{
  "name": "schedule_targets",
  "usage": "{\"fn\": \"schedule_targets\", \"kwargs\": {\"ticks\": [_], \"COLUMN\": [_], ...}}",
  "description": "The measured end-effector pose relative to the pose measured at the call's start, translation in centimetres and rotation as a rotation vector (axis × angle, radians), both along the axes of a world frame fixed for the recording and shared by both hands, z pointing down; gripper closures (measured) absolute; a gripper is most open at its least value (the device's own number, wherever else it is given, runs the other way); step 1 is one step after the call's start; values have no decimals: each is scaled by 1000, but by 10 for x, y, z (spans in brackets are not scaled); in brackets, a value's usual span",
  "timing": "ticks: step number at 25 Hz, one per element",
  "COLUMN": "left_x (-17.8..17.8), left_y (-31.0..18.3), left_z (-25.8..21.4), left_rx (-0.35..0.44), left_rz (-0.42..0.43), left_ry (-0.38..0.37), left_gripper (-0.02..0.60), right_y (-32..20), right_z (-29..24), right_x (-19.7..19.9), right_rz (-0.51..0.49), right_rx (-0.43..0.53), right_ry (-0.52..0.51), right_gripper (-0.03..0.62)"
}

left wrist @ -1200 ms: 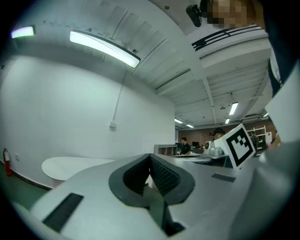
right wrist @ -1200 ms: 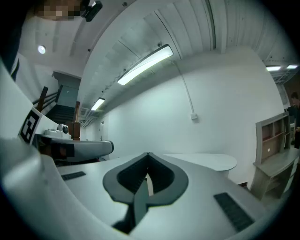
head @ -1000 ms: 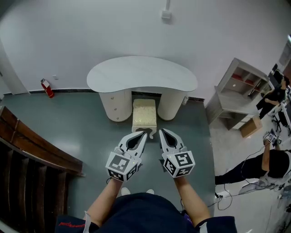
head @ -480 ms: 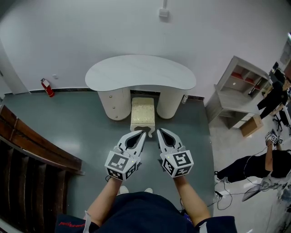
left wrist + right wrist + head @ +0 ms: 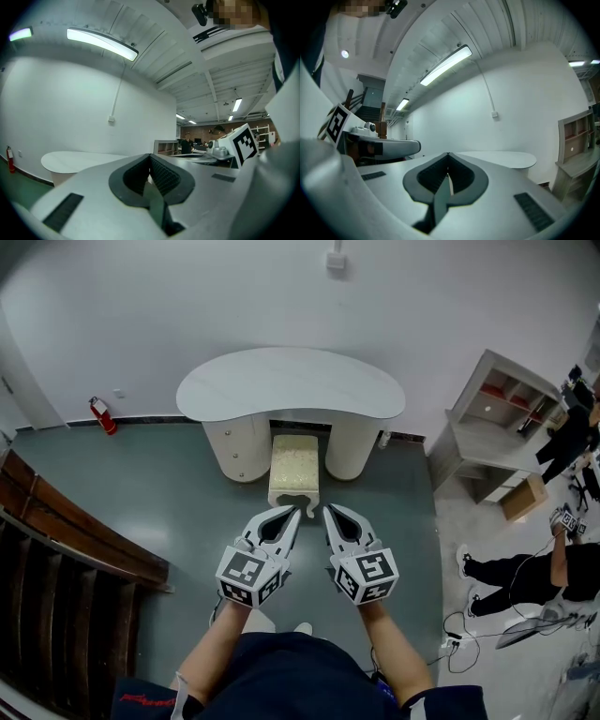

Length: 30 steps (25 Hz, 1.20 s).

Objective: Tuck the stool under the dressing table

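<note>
Stool [image 5: 294, 463] with a cream cushion stands on the grey-green floor [image 5: 169, 493], in the gap between the two rounded pedestals of a white kidney-shaped desk [image 5: 291, 385] set against a white wall. Its far end sits under the desk top; its near end sticks out toward the person. Seen from the head, the left gripper [image 5: 293, 513] and right gripper [image 5: 328, 512] are held side by side, their tips just at the stool's near edge; whether they touch it cannot be told. Each gripper's own view shows its jaws closed tip to tip with nothing between them: the left gripper [image 5: 150, 157] and the right gripper [image 5: 448, 154] both point toward the desk. A red fire extinguisher [image 5: 101, 415] stands by the wall at left, and a grey shelf unit [image 5: 497, 418] stands at right
</note>
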State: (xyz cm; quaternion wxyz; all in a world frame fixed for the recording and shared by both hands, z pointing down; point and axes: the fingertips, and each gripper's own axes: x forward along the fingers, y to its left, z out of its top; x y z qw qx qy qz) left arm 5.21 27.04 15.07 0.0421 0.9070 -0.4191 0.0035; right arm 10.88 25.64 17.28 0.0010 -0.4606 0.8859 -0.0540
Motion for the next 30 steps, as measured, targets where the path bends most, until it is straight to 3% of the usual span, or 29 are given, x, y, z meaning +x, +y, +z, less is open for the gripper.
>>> {"fn": "schedule_targets", "kwargs": {"ticks": [14, 23, 30], "left_x": [15, 12, 2], "left_y": [-13, -46, -81], "left_z": [8, 12, 12], "left_rx": [-11, 17, -9], "left_rz": [-8, -16, -19], "left_ry": [-19, -75, -27], "left_gripper": [574, 574, 574], "right_y": [-16, -49, -83], "right_z": [7, 4, 4], "right_x": [19, 14, 3], "right_rz": [-10, 4, -2], "right_rx": [-2, 6, 2], "right_ry": [-3, -36, -37], "right_gripper": [586, 586, 586]}}
